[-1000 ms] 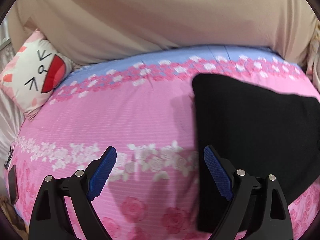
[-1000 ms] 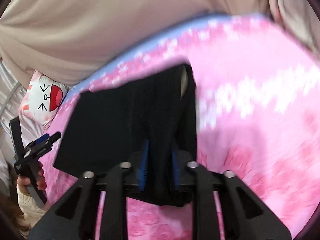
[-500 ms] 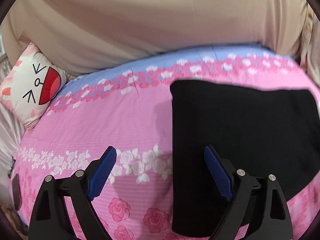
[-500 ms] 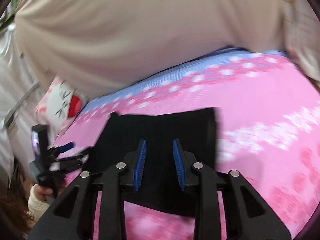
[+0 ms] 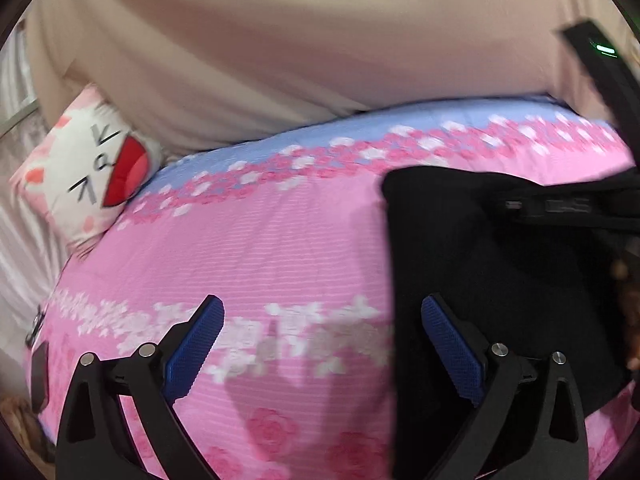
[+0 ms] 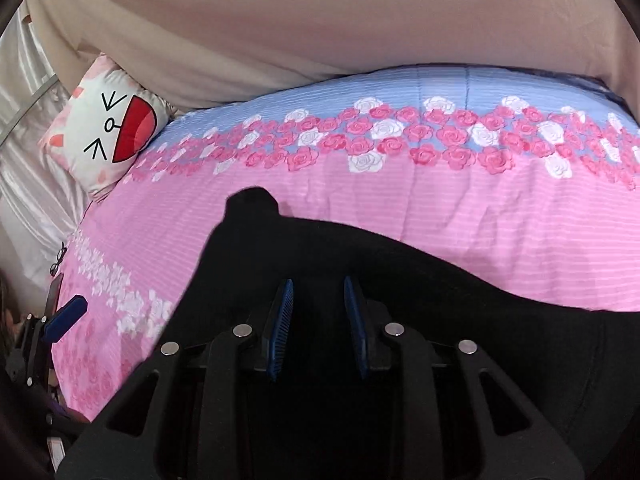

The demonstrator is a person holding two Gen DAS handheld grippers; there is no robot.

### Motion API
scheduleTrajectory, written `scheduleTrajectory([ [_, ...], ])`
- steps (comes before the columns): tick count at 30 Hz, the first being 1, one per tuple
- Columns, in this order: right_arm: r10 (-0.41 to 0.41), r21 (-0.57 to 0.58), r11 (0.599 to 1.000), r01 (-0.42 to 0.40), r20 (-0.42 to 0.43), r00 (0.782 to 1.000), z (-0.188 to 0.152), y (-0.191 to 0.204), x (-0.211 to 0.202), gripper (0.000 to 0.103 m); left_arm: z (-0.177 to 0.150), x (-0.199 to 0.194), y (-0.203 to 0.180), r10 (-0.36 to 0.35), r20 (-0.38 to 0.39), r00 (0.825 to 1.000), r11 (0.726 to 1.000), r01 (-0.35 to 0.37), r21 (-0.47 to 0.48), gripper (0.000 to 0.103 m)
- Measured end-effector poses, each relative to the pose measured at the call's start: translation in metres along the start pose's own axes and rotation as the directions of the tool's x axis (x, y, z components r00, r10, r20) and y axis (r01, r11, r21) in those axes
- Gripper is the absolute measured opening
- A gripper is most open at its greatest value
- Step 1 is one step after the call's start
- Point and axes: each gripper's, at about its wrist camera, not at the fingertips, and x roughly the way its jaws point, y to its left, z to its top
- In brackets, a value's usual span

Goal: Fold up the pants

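Two grippers at black pants. Our left gripper at pants' edge, jaws just opening wide, clamping nothing. Our right gripper over pants, jaws narrow; we cannot tell if gripping.

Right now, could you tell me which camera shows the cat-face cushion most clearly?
The right wrist view: the cat-face cushion is sharp there, its drawn eyes and red mouth crisp against the beige headboard. The left wrist view shows the same cushion, but motion-blurred.

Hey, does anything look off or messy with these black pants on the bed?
One thing: at the far left corner of the black pants, a rounded nub of fabric pokes out onto the pink bedspread, so that edge isn't neat.
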Motion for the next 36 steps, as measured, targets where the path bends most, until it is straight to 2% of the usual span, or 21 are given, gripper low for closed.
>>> scheduleTrajectory([
  [3, 0.033, -0.046, 0.998, -0.033, -0.004, 0.999, 0.006, 0.021, 0.005, 0.028, 0.002, 0.002, 0.028, 0.008, -0.011, 1.0, 0.997, -0.009, -0.075, 0.098],
  [6, -0.005, -0.093, 0.996, 0.0, -0.062, 0.998, 0.01, 0.034, 0.049, 0.029, 0.001, 0.01, 0.048, -0.006, -0.049, 0.999, 0.992, 0.0, -0.13, 0.098],
  [8, -0.003, -0.097, 0.995, -0.001, -0.045, 0.999, 0.013, 0.041, 0.062, 0.03, -0.001, 0.01, 0.058, 0.005, -0.056, 0.998, 0.988, -0.014, -0.151, 0.098],
  [12, -0.038, -0.189, 0.982, 0.032, -0.031, 0.999, 0.013, 0.063, 0.065, 0.03, -0.001, 0.005, 0.065, 0.025, -0.047, 0.999, 0.986, -0.032, -0.162, 0.097],
  [14, -0.023, -0.178, 0.984, 0.021, -0.012, 1.0, 0.014, 0.062, 0.058, 0.031, 0.001, 0.005, 0.065, 0.024, -0.048, 0.999, 0.985, -0.031, -0.169, 0.097],
  [17, 0.04, -0.096, 0.995, -0.032, 0.088, 0.995, 0.014, 0.043, 0.014, 0.028, 0.007, -0.005, 0.06, -0.012, -0.034, 0.999, 0.987, 0.007, -0.163, 0.097],
  [19, -0.041, -0.041, 0.998, 0.049, 0.176, 0.983, 0.007, 0.018, -0.024, 0.03, 0.011, -0.014, 0.056, -0.033, -0.012, 0.999, 0.988, 0.03, -0.151, 0.097],
  [20, -0.093, 0.006, 0.996, 0.093, 0.186, 0.978, 0.001, 0.0, -0.035, 0.036, 0.012, -0.018, 0.052, -0.044, -0.002, 0.999, 0.989, 0.043, -0.144, 0.097],
  [22, -0.21, 0.148, 0.971, 0.189, 0.142, 0.967, -0.02, -0.056, -0.049, 0.036, 0.016, -0.022, 0.038, -0.075, 0.009, 0.997, 0.991, 0.076, -0.115, 0.097],
  [23, -0.207, 0.228, 0.957, 0.178, 0.112, 0.972, -0.038, -0.091, -0.051, 0.027, 0.018, -0.022, 0.028, -0.087, 0.01, 0.996, 0.992, 0.088, -0.096, 0.097],
  [24, -0.167, 0.287, 0.95, 0.123, 0.137, 0.976, -0.05, -0.111, -0.057, 0.016, 0.019, -0.021, 0.019, -0.102, 0.007, 0.995, 0.991, 0.102, -0.082, 0.097],
  [25, -0.092, 0.365, 0.931, 0.022, 0.176, 0.98, -0.062, -0.129, -0.068, 0.006, 0.019, -0.02, 0.011, -0.116, 0.001, 0.993, 0.991, 0.116, -0.07, 0.097],
  [26, -0.048, 0.418, 0.908, -0.039, 0.195, 0.98, -0.069, -0.137, -0.079, 0.006, 0.019, -0.018, 0.001, -0.133, -0.009, 0.991, 0.99, 0.133, -0.054, 0.097],
  [27, -0.056, 0.443, 0.895, -0.044, 0.211, 0.976, -0.074, -0.139, -0.092, 0.008, 0.019, -0.018, -0.01, -0.149, -0.018, 0.989, 0.988, 0.148, -0.036, 0.097],
  [28, -0.081, 0.436, 0.9, -0.026, 0.226, 0.971, -0.076, -0.136, -0.103, 0.014, 0.019, -0.019, -0.018, -0.156, -0.019, 0.988, 0.988, 0.156, -0.02, 0.097],
  [30, -0.081, 0.394, 0.919, -0.025, 0.251, 0.965, -0.078, -0.128, -0.12, 0.014, 0.018, -0.022, -0.036, -0.166, -0.012, 0.986, 0.986, 0.166, 0.02, 0.097],
  [32, -0.065, 0.354, 0.935, -0.025, 0.24, 0.969, -0.078, -0.121, -0.118, 0.014, 0.016, -0.02, -0.049, -0.165, -0.017, 0.986, 0.985, 0.165, 0.049, 0.097],
  [33, -0.098, 0.336, 0.942, 0.023, 0.208, 0.973, -0.079, -0.12, -0.112, 0.015, 0.014, -0.016, -0.055, -0.155, -0.028, 0.988, 0.986, 0.156, 0.06, 0.097],
  [34, -0.166, 0.319, 0.941, 0.113, 0.142, 0.976, -0.08, -0.124, -0.098, 0.015, 0.012, -0.008, -0.061, -0.141, -0.048, 0.989, 0.987, 0.144, 0.072, 0.097],
  [35, -0.181, 0.316, 0.939, 0.133, 0.127, 0.975, -0.086, -0.13, -0.091, 0.009, 0.008, -0.001, -0.065, -0.129, -0.068, 0.989, 0.988, 0.134, 0.08, 0.098],
  [36, -0.15, 0.35, 0.933, 0.085, 0.164, 0.975, -0.091, -0.133, -0.095, 0.009, 0.005, 0.003, -0.065, -0.123, -0.079, 0.989, 0.988, 0.129, 0.081, 0.098],
])
